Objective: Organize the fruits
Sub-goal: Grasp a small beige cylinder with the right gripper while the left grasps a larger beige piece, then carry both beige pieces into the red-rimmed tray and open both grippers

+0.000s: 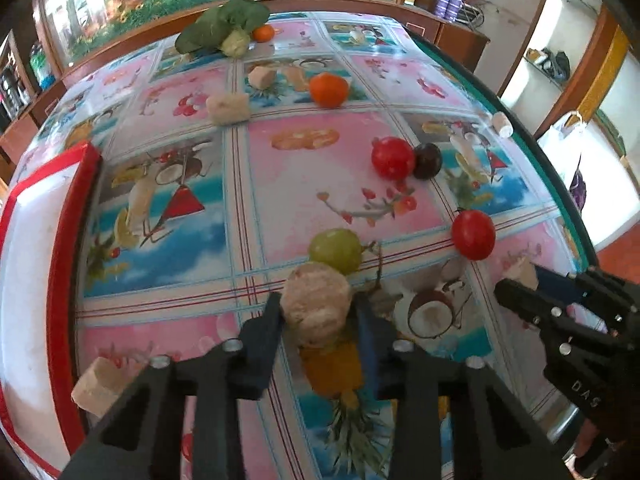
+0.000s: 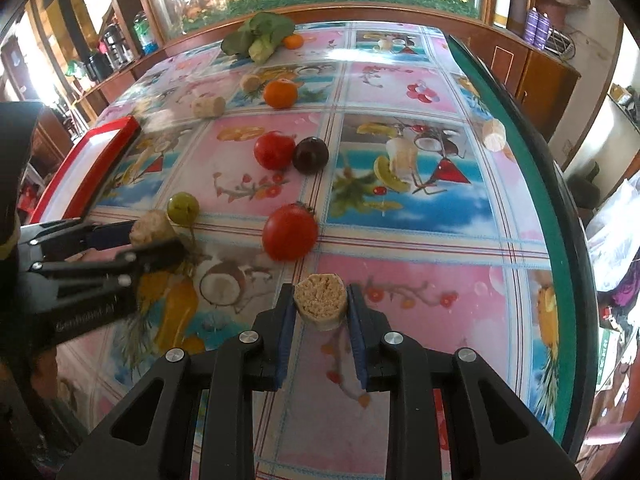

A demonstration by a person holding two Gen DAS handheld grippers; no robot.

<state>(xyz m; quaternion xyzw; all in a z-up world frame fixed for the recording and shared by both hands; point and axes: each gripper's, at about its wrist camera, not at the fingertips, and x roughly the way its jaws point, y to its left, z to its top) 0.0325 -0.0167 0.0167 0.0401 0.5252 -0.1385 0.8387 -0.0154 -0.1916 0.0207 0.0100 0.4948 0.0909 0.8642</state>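
Observation:
My left gripper point(image 1: 316, 312) is shut on a beige cylinder piece point(image 1: 314, 304) just above the table; it also shows in the right wrist view point(image 2: 150, 226). My right gripper point(image 2: 320, 304) is shut on another beige cylinder piece point(image 2: 320, 298), seen from the left wrist view point(image 1: 520, 274). A green grape point(image 1: 336, 250) lies just past the left piece. Two red tomatoes point(image 1: 473, 234) point(image 1: 393, 158), a dark plum point(image 1: 427, 161) and an orange point(image 1: 329, 89) lie further out. A red-rimmed white tray point(image 1: 68, 208) stands at the left.
More beige pieces lie about point(image 1: 228, 108) point(image 1: 262, 76) point(image 1: 502, 124) point(image 1: 100, 384). Leafy greens point(image 1: 224, 24) and a small orange point(image 1: 263, 33) lie at the far edge. The table's green edge point(image 2: 548, 208) runs along the right. Cabinets stand behind.

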